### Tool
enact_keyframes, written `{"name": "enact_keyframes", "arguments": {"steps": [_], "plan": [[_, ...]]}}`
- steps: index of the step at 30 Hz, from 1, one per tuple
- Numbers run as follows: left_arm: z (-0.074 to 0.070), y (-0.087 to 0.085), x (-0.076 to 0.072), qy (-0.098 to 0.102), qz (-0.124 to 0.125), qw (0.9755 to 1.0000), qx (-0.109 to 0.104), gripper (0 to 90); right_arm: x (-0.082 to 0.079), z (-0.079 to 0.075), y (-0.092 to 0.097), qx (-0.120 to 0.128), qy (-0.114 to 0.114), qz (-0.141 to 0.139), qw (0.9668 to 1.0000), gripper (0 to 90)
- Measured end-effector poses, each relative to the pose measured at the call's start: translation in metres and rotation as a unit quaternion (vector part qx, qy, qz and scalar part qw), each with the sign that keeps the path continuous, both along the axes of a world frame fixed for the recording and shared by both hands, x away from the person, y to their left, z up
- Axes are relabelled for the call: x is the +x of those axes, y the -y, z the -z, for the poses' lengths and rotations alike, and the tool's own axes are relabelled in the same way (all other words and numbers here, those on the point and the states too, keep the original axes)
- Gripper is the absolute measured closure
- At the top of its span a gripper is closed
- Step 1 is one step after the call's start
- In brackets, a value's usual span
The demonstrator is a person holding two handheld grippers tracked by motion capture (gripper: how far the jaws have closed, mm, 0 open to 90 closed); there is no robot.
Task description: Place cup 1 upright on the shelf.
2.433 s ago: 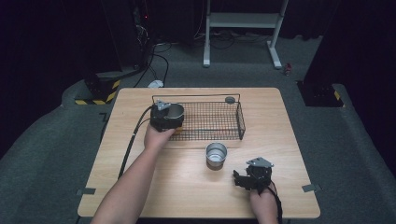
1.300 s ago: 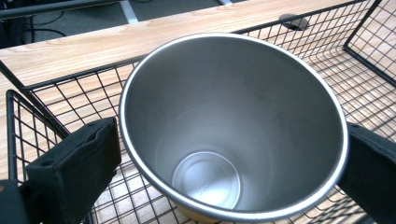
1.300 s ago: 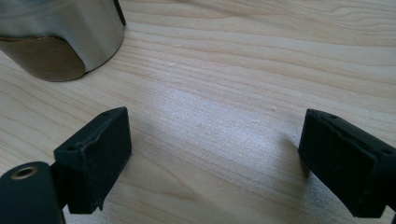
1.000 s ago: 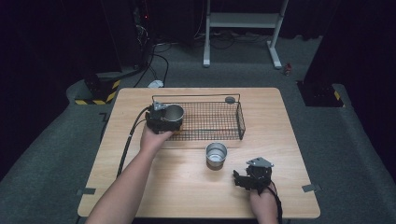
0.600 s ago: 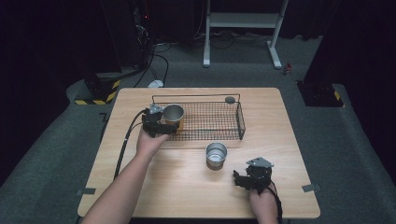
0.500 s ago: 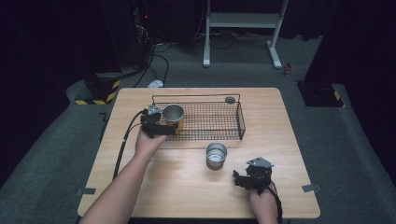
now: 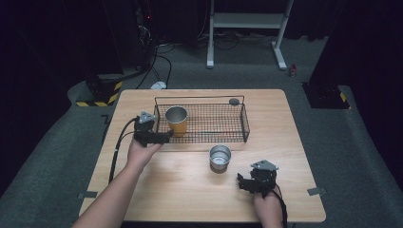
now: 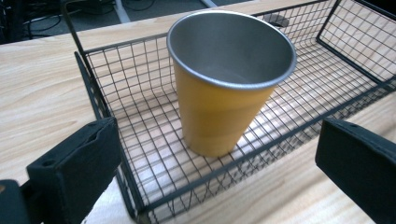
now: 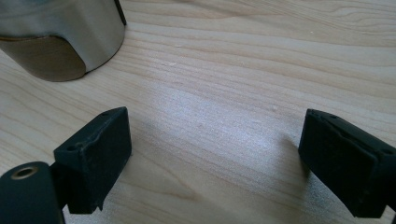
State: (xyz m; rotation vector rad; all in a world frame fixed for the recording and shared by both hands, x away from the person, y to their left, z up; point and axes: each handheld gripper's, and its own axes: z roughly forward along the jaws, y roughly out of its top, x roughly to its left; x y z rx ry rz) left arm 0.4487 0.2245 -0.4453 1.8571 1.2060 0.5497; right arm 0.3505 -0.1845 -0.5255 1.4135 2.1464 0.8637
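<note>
Orange cup (image 8: pixel 219 112), black wire basket (image 7: pixel 209 124), silver cup (image 7: pixel 220 156)

the black wire mesh basket (image 7: pixel 209 124) walled off the upright orange metal cup (image 7: pixel 176 120) in its left end, so the only way in was from above. the rest of the basket floor was free. in front, the short silver steel cup (image 7: pixel 220 157) stood alone on open light wooden table (image 7: pixel 171 185).
</note>
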Motion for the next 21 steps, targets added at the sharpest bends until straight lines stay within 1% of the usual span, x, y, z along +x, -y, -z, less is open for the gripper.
{"name": "enact_keyframes", "arguments": {"steps": [5,14,15,16,19,21], "plan": [[0.001,-0.010,-0.014,-0.001,0.007,1.0000,0.001,1.3,0.000,0.000,0.000,0.000,0.000,0.000,1.0000,9.3],[0.008,-0.026,-0.041,-0.011,0.022,0.9997,0.001,1.3,0.000,0.000,0.000,0.000,0.000,0.000,1.0000,9.3],[0.009,-0.027,-0.045,-0.013,0.023,0.9997,0.003,1.3,0.000,0.000,0.000,0.000,0.000,0.000,1.0000,9.3],[0.010,-0.029,-0.048,-0.010,0.023,0.9997,0.002,1.4,0.000,0.000,0.000,0.000,0.000,0.000,1.0000,9.3],[0.015,-0.034,-0.056,-0.009,0.017,0.9998,0.000,5.4,0.000,0.000,0.000,0.000,0.000,0.000,1.0000,9.3],[0.019,-0.037,-0.061,-0.007,0.015,0.9999,0.005,7.5,0.000,0.000,0.000,0.000,0.000,0.000,1.0000,9.3]]}}
